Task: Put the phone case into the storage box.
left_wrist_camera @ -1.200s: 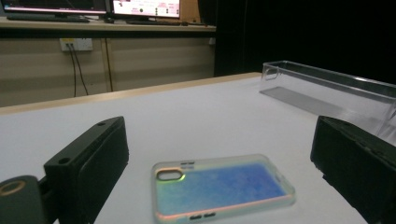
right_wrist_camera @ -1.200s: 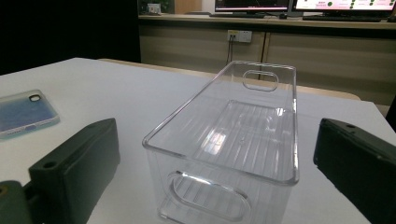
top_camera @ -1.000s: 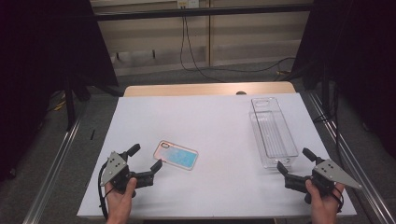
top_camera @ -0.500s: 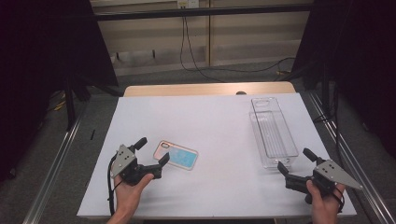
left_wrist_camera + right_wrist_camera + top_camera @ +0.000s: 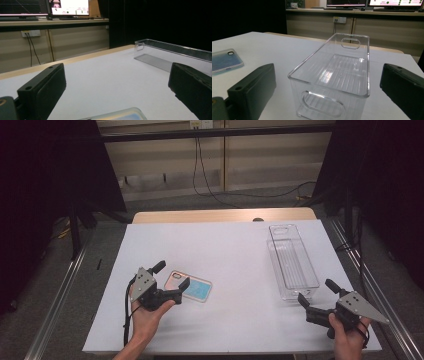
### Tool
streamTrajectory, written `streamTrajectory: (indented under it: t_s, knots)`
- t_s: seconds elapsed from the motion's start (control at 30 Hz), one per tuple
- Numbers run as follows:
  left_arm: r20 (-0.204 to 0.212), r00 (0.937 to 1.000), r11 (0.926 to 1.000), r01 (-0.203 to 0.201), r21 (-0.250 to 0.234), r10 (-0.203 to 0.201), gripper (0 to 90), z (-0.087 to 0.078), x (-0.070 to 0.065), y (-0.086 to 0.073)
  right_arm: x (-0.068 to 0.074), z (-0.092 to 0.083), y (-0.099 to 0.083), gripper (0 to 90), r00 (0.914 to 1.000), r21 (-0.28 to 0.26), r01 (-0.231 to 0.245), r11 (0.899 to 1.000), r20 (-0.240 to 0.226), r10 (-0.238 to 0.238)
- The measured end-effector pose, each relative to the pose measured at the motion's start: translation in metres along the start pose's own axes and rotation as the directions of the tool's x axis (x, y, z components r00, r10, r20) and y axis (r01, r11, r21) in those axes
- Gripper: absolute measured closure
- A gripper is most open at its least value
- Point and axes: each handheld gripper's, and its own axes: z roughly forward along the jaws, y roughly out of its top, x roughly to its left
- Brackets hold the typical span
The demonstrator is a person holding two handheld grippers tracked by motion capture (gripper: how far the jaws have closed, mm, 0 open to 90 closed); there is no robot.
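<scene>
Nearest us, the left gripper (image 5: 171,276) sits low with its jaws spread wide either side of the phone case's (image 5: 191,285) near end, lined up, I'd say, to pinch it. The case lies flat on the white table (image 5: 225,250), pale-rimmed with a blue-tinted back and a camera cut-out. Farther right, the right gripper (image 5: 316,294) waits wide open just short of the empty clear bin (image 5: 292,262), likely the drop-off.

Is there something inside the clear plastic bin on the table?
Nothing: the clear plastic bin is empty, and its ribbed floor shows through the walls. The phone case lies outside it on the white table, between the open left gripper jaws.
</scene>
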Motion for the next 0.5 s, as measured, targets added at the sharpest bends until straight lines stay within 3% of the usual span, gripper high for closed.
streamTrajectory:
  t_s: [0.23,0.5]
  knots:
    - [-0.029,0.9996,0.9999,0.008,0.009,-0.007,1.3,0.011,0.013,0.004,0.000,0.000,0.000,0.0,1.0000,0.002,-0.005,1.000,0.004,0.005]
    - [-0.027,0.9996,0.9999,-0.006,0.010,0.006,1.4,0.025,0.014,0.009,0.000,0.000,0.000,0.0,1.0000,0.003,-0.004,1.000,0.004,0.004]
